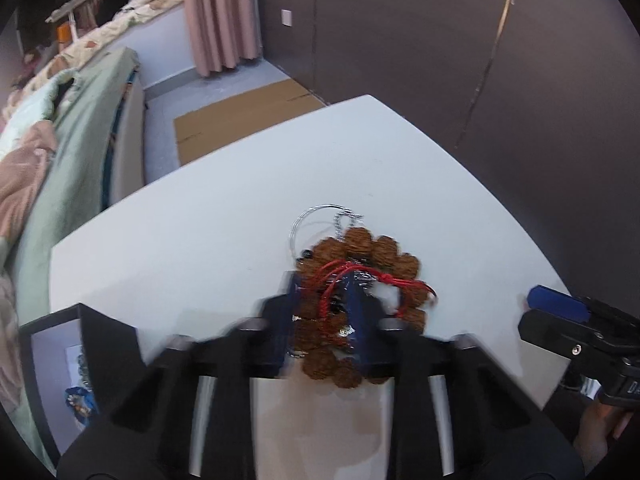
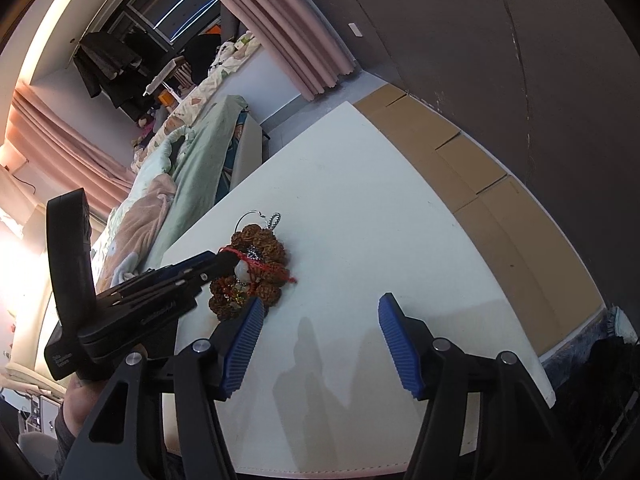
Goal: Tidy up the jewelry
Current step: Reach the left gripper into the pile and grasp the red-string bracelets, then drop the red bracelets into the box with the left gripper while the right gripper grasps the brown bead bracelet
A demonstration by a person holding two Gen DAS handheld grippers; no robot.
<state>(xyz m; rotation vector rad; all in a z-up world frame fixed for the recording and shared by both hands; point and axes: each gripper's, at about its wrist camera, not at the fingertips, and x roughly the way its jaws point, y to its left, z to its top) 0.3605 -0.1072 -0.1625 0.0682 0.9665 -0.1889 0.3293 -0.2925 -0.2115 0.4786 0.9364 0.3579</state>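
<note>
Jewelry pile (image 1: 360,288): brown bead bracelet, red cord and silver chain tangled together, lying mid-worktop (image 1: 200,240).
Left hand-held gripper (image 1: 326,320): jaws together on the red cord and beads in the pile's near side.
Right hand-held gripper (image 2: 320,344): jaws apart, empty, hovering just right of the pile.
Box (image 1: 52,380): open, at the near left edge.
Risk: lifting may drag the whole tangle; the snagged chain could slide off the worktop.

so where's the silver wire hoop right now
In the left wrist view the silver wire hoop lies on the white table, at the far edge of the brown bead bracelet, just beyond the left gripper.
</note>
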